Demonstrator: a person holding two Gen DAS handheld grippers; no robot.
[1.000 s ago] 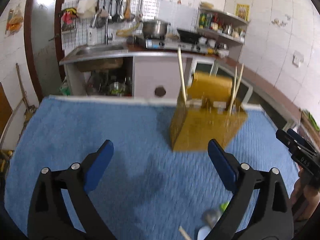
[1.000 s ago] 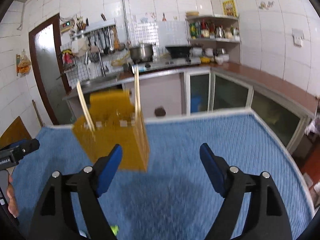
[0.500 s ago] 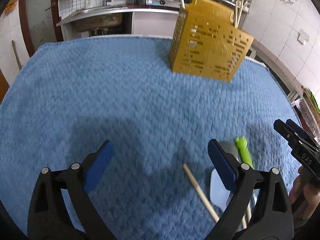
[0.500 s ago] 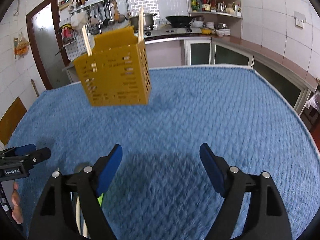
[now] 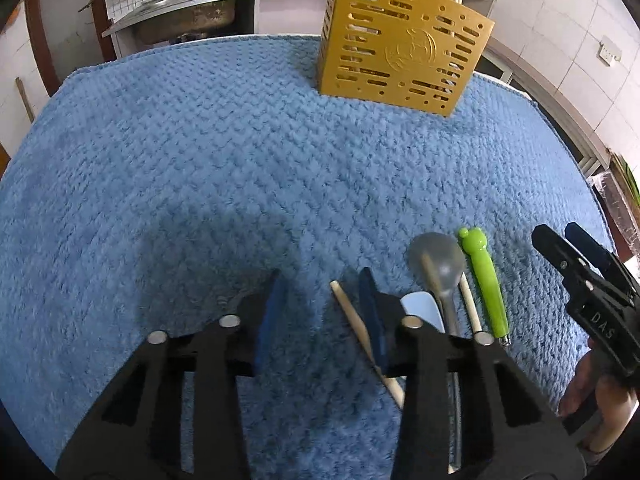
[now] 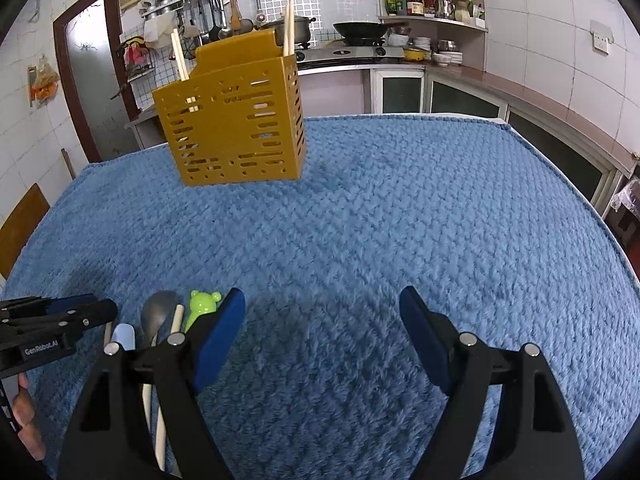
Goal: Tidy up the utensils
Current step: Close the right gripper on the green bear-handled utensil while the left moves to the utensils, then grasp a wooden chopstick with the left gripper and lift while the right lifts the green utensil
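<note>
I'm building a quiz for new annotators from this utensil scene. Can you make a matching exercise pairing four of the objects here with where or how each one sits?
Things:
1. gold utensil holder
2. green bear-topped utensil
3. grey spoon
4. right gripper

States:
A. lying flat at the right edge of the utensil group
B. jaws wide apart, nothing between them
C. standing upright at the far side of the blue mat, chopsticks sticking out
D. bowl lying beside the bear head

Pairs: 1-C, 2-A, 3-D, 4-B

Even daylight; soft shadow on blue cloth (image 6: 360, 220) at 6 o'clock; heavy fisheye bending, dark corners, slight blur.
</note>
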